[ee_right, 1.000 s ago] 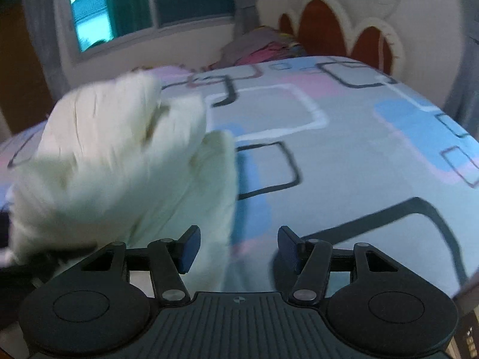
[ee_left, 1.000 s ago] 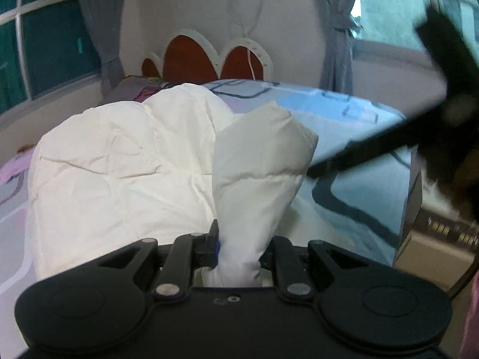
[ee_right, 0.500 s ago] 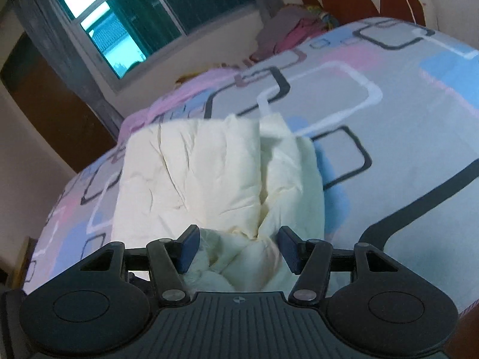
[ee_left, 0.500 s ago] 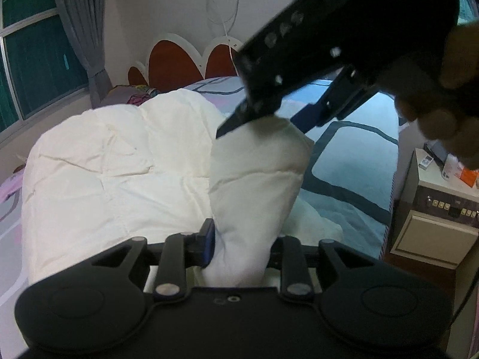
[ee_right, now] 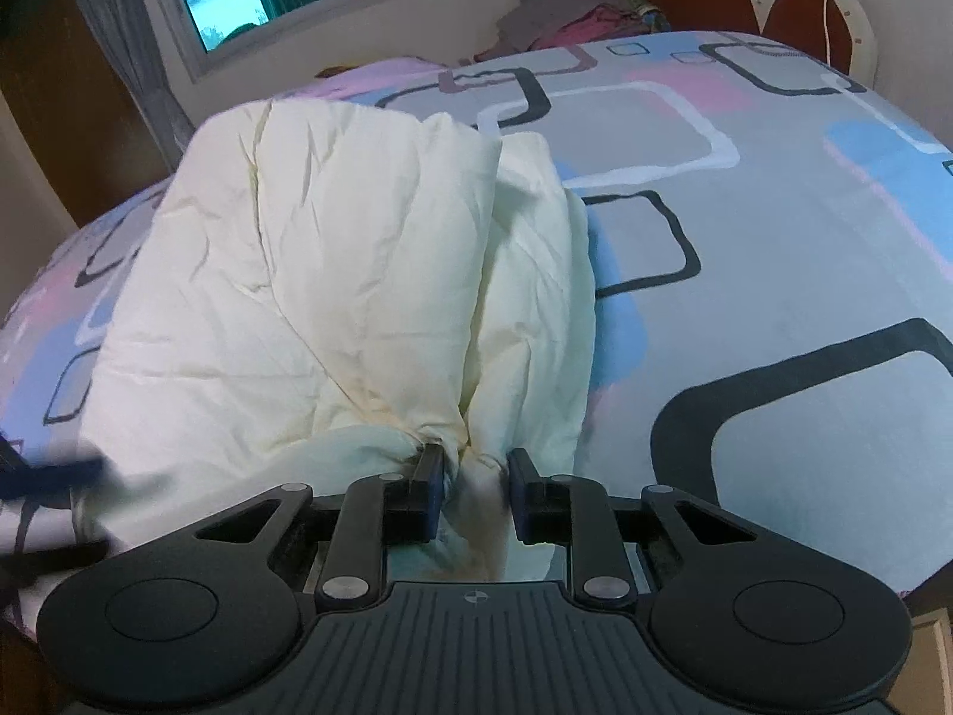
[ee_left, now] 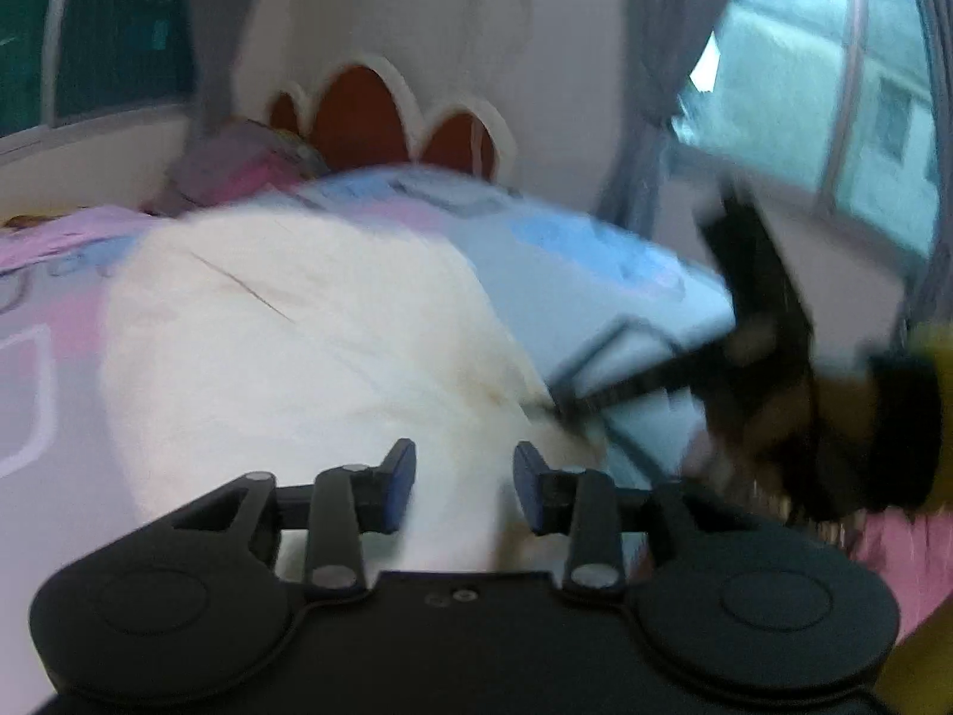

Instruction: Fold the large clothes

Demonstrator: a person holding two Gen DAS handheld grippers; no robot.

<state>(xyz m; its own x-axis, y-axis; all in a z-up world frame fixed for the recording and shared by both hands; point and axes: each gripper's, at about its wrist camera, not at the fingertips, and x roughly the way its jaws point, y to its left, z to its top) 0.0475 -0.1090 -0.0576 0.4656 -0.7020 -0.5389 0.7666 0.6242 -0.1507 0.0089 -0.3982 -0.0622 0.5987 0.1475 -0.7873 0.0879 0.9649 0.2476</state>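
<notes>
Cream padded garment [ee_left: 310,357] fills the middle of the left wrist view, one soft, puffy, quilted heap lying on the bed [ee_left: 595,274] below the scalloped headboard [ee_left: 381,113]; motion blur softens the whole view; the left gripper [ee_left: 463,485] has its jaws opening, a moderate gap between the two blue pads with cloth showing in it, the pads apparently clear of it; right of the garment a second black gripper in a hand reaches toward the cloth's edge.

Right wrist view is sharp: the same garment [ee_right: 333,274] lies folded in two thick lobes with creased, matte fabric, on the near left part of the bed [ee_right: 774,274], whose sheet bears rounded rectangles in black, white, pink and blue; the right gripper [ee_right: 472,485] has its jaws closing, narrow, pinching a bunched knot of the garment's near edge; the headboard [ee_right: 792,6] shows two red-brown lobes edged in white.
</notes>
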